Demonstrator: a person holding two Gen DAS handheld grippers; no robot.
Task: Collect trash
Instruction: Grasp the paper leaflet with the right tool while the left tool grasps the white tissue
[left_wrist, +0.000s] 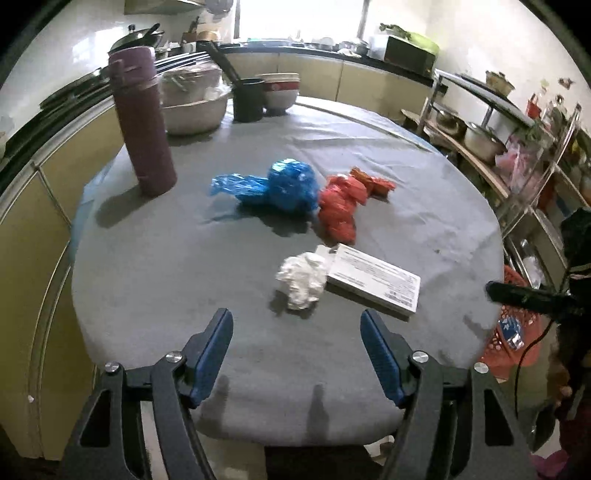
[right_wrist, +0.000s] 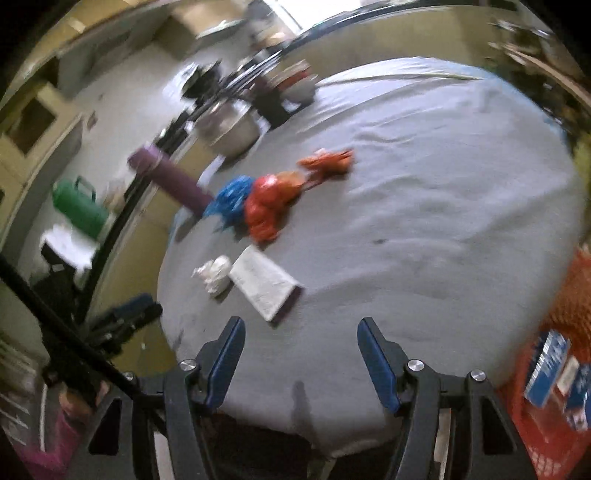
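Both grippers, left (left_wrist: 297, 325) and right (right_wrist: 301, 334), hover with fingers spread and empty above a grey-clothed worktop (left_wrist: 166, 258). Mid-worktop lie a crumpled white tissue (left_wrist: 303, 280) touching a white box (left_wrist: 375, 282), with a blue plastic bag (left_wrist: 280, 186) and a red plastic bag (left_wrist: 341, 206) beyond.

My left gripper (left_wrist: 296, 325) over the table's (left_wrist: 184, 258) near edge, crumpled tissue (left_wrist: 303, 280) just ahead touching the flat box (left_wrist: 373, 286) on its right, two plastic bags (left_wrist: 280, 188) side by side behind them, flask (left_wrist: 142, 125) standing far left, basin (left_wrist: 192, 107) and bowls (left_wrist: 279, 90) at the back, basket (left_wrist: 506, 343) beside the table's right edge
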